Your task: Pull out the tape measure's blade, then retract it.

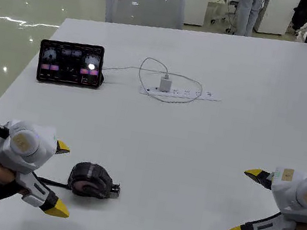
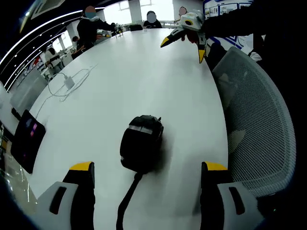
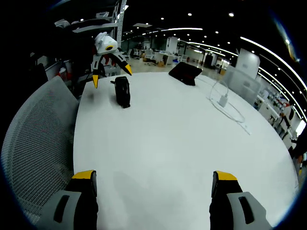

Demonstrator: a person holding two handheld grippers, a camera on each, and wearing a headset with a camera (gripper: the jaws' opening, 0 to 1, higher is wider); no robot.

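Just ahead of the spread left gripper (image 1: 61,179), the tape measure (image 1: 91,180) points toward the distant, equally open right gripper (image 1: 243,203).

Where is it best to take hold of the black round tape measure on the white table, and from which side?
Grip the black round tape measure across its case, coming from its left with the open left gripper: the case sits just ahead of those jaws, and its blade tip points right, toward the right gripper.
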